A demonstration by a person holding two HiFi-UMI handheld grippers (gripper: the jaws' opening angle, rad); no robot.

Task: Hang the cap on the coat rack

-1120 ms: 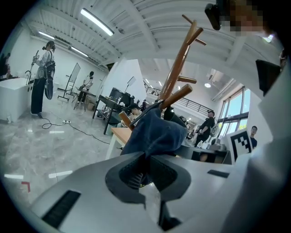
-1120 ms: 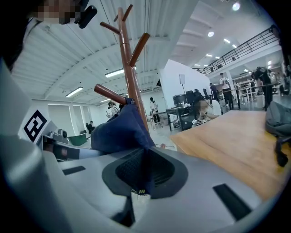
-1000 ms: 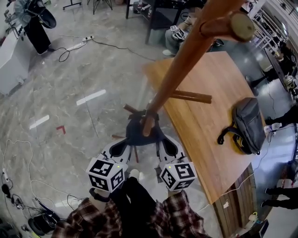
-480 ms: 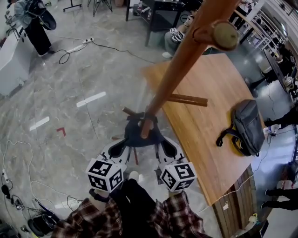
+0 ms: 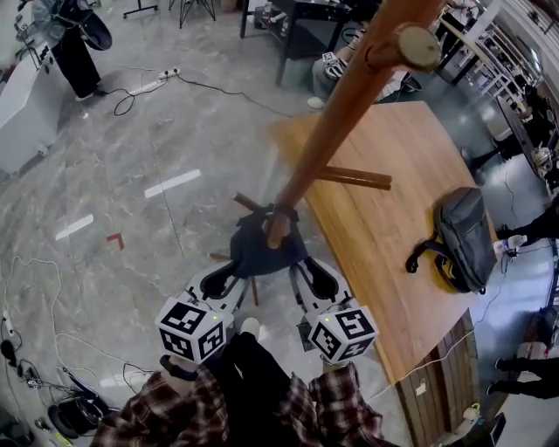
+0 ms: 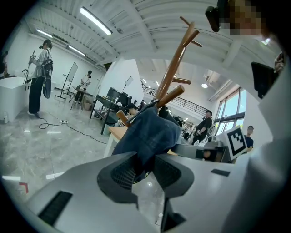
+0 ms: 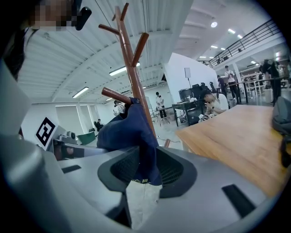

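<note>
A dark blue cap is draped over a low peg of the brown wooden coat rack. My left gripper is shut on the cap's left edge, and the cap rises from between its jaws to the peg. My right gripper is shut on the cap's right edge; in the right gripper view the cap hangs from the peg down between the jaws. The rack's pole stands just behind.
A wooden table lies to the right with a grey backpack on it. Cables trail over the marble floor. A person stands at the far left, others sit near the desks at the back.
Both grippers and the cap have stayed on the low peg. The head view has shifted slightly, so the rack's upper peg sits a little higher in the picture.
</note>
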